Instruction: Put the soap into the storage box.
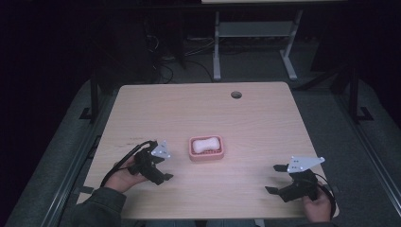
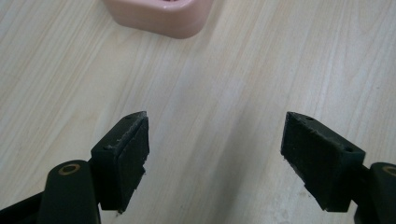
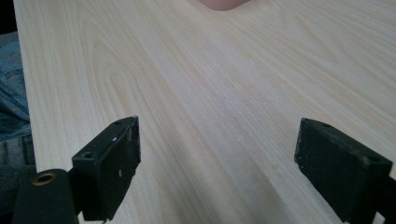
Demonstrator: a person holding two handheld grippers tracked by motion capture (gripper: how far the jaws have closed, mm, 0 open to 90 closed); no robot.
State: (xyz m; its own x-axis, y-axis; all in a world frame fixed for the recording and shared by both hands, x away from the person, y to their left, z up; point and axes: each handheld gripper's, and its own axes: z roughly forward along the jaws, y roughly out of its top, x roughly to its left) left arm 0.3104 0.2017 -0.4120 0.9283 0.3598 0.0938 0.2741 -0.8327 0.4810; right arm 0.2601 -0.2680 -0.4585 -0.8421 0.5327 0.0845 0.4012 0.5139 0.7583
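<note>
Nearest the high camera, the right hand [image 1: 316,204] holds the black right gripper [image 1: 275,178] at the near right edge of the pale wooden table [image 1: 265,123], jaws spread wide with nothing between them. Slightly farther in on the left, the left gripper [image 1: 161,166] is also wide apart and empty, just beside the pink rounded plastic soap dish [image 1: 206,149]. A white bone-shaped soap bar [image 1: 206,144] lies in that dish near mid-table.

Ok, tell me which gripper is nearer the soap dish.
Left. The left gripper sits just left of the soap dish; the right gripper is far off to its right, near the table's front edge.
</note>
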